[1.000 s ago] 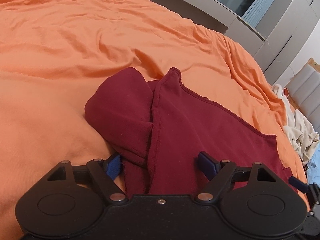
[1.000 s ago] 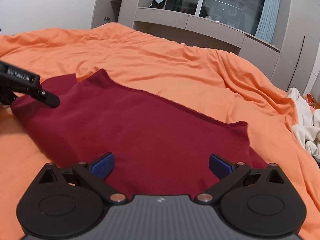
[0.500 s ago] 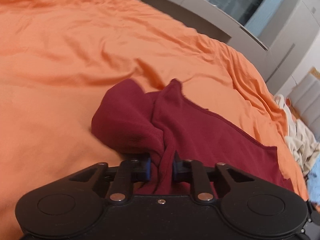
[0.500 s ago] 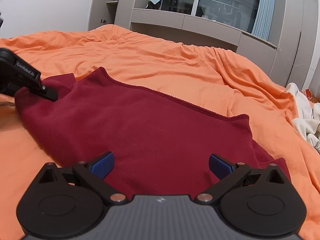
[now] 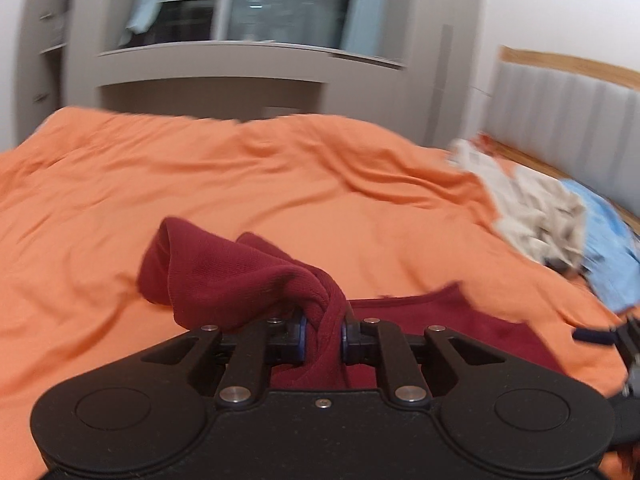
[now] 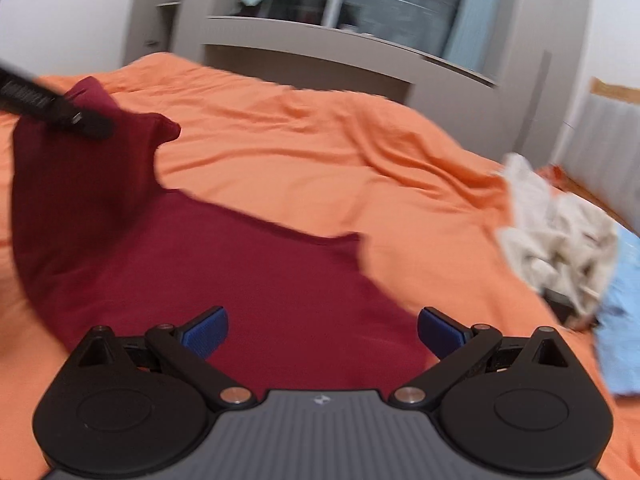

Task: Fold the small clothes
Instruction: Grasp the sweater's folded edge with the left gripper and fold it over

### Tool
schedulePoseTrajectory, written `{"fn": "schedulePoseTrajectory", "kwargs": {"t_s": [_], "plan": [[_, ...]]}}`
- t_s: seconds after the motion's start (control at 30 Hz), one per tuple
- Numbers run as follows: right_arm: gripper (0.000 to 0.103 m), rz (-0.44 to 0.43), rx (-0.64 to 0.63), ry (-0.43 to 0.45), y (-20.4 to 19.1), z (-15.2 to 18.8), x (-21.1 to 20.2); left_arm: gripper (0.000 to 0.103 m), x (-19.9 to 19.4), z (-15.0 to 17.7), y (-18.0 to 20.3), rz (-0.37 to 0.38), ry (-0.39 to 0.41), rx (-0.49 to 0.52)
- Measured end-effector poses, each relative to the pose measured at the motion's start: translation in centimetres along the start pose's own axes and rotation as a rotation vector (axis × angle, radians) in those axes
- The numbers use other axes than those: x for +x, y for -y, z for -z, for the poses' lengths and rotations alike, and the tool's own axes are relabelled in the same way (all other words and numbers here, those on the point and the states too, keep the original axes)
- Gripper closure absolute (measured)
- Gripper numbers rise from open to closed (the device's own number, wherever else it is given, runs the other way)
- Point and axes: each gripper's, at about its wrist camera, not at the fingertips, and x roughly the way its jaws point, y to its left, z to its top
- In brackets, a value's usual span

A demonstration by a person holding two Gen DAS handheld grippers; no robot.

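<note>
- The left hand-held gripper [image 5: 323, 338] has its blue pads clamped together on a twisted bunch of the dark red garment [image 5: 240, 280], which rises out of the jaws toward 11 o'clock in the left wrist view
- In the right wrist view the same left hand-held gripper [image 6: 92, 128] shows as a black finger at 10 o'clock, with the garment's [image 6: 224, 280] left corner lifted off the bed under it
- The rest of the dark red garment lies flat on the orange bed cover [image 6: 320, 152], spreading from 9 o'clock across the centre of that view
- The right hand-held gripper [image 6: 322, 330] has its jaws wide apart, the blue pads [image 6: 208, 330] over the garment's near part with nothing pinched between them
- A crumpled pale cloth pile [image 6: 560, 236] sits on the bed at 3 o'clock, well apart from the garment
- A light blue cloth [image 6: 616, 320] lies just beside that pile, toward 4 o'clock
</note>
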Motion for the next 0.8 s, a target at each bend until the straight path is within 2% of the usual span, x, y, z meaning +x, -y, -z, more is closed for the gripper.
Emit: {"fn": "schedulePoseTrajectory", "kwargs": {"t_s": [0.2,0.33,0.47,0.6,0.67,0.8], "plan": [[0.0,0.171,0.113,0.007,6.7,0.4,-0.6,0.087,2.0,0.9,7.5,0.142,-0.06,0.127],[0.0,0.181,0.2,-0.002,9.3,0.9,-0.5,0.087,3.1,3.3,11.3,0.229,-0.129,0.175],[0.0,0.177,0.207,-0.006,10.0,1.4,-0.2,0.087,4.3,6.1,13.5,0.234,-0.176,0.219],[0.0,0.195,0.17,-0.024,9.6,1.5,0.5,0.084,4.9,7.7,14.0,0.229,-0.19,0.2],[0.0,0.198,0.175,-0.027,9.5,1.6,0.6,0.074,5.2,8.0,14.1,0.238,-0.199,0.179],[0.0,0.216,0.196,-0.026,10.2,1.7,0.7,0.061,5.4,7.9,14.3,0.263,-0.205,0.149]]}}
